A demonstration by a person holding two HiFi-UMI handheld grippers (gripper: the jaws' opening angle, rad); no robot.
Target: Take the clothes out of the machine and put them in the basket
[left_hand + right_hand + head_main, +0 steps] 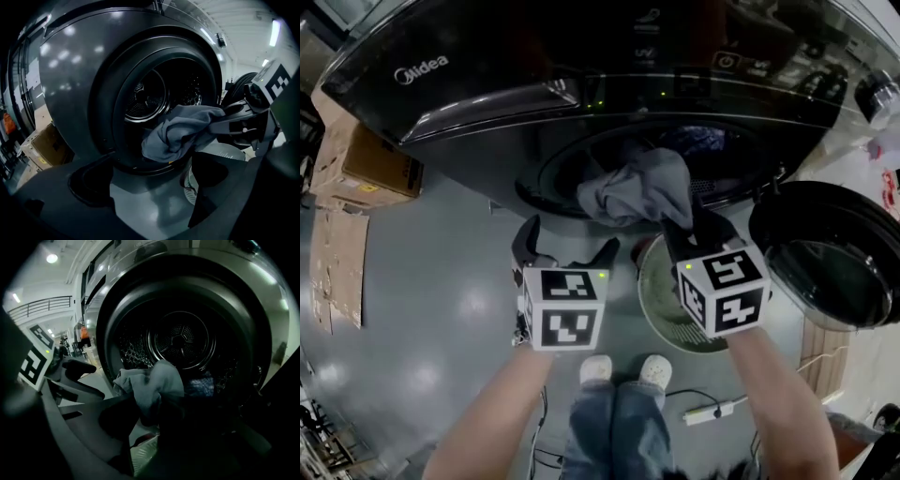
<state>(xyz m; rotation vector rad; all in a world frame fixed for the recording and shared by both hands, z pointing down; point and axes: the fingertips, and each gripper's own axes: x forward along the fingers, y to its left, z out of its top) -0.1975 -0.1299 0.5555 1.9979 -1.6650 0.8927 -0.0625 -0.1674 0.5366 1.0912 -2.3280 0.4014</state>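
While right tongs (680,228) pinch the grey garment (639,192) at the machine (487,117) mouth, its tail may snag there; left tongs (570,240) gape empty.

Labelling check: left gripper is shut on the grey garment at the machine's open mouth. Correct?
No. It is the right gripper that is shut on the grey garment at the machine's open mouth; the left gripper stands open, holding nothing. The head view shows it, and the right gripper view too.
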